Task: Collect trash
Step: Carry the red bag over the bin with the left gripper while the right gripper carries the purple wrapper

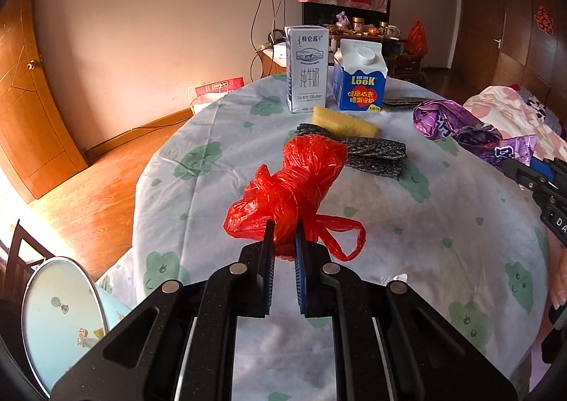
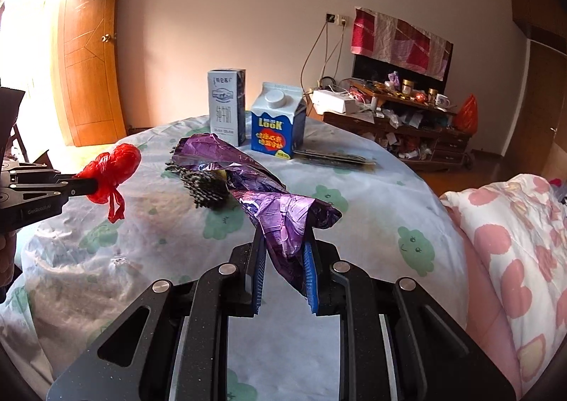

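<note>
In the left view our left tool (image 1: 284,232) is clenched on the red bag (image 1: 301,184) above the worktop (image 1: 443,223), near the cartons (image 1: 306,67), and in the right view our right tool (image 2: 283,241) grips the purple wrapper (image 2: 269,202) over the worktop.

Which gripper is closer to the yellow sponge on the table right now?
Left, by a small margin. The left gripper, shut on the red plastic bag, sits just short of the yellow sponge. The right gripper, shut on the purple wrapper, is off to its side.
</note>
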### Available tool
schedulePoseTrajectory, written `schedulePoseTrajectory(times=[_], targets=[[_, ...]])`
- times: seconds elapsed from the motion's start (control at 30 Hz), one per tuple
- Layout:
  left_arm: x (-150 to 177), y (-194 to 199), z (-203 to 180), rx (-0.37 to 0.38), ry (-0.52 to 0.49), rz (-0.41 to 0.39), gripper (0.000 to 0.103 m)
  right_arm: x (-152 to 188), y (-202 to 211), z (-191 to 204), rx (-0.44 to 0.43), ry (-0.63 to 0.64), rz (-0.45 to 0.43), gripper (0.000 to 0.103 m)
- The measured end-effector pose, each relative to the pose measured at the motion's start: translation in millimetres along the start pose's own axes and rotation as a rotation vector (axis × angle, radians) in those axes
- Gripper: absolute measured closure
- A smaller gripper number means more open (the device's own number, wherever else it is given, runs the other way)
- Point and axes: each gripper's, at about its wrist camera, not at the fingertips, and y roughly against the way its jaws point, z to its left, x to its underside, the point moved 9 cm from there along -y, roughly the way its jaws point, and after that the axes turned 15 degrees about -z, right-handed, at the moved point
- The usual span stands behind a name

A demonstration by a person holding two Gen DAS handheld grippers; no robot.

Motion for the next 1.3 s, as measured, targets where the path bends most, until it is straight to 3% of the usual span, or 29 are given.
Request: schedulePoseTrajectory(times=[0.53,1.3], targets=[[16,54,75,-0.087,0.083,-0.043,0.093,-25,-12,96,-0.135,0.076,-0.036,0.083],[57,100,166,-0.239,0.160,-0.026,0.093,-39,-28,223,-0.326,0.169,-0.044,0.083]])
